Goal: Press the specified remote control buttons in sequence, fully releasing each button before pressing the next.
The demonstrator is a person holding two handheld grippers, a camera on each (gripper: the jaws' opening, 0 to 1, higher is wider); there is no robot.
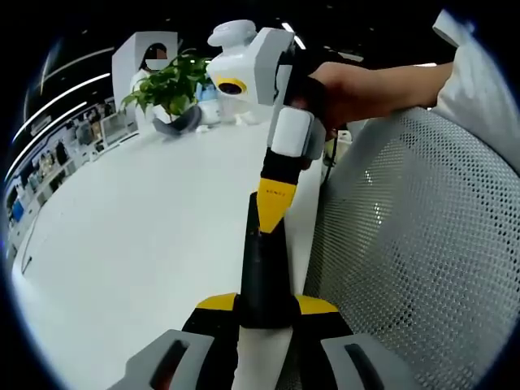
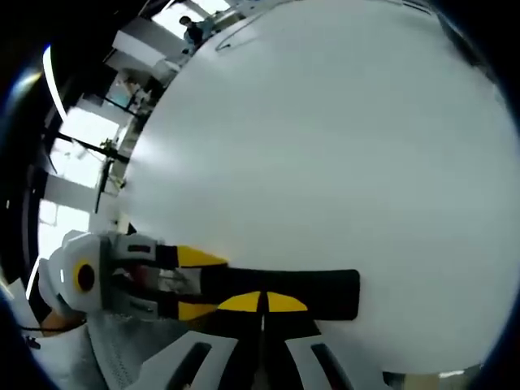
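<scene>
Gripping is what is seen first: a long, slim black plastic remote control is held at its near end by the left gripper, jaws closed on it, and pointed lengthwise away over the white bench. At its far end the right gripper is met, yellow tips together above the remote control; actual button contact cannot be told. Progress cannot be judged. Beyond, a leafy green potted plant is noted.

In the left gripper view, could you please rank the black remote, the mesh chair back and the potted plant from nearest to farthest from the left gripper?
1. Black remote, between the left gripper jaws.
2. Mesh chair back, close on the right.
3. Potted plant, far across the white table, upper left.
</scene>
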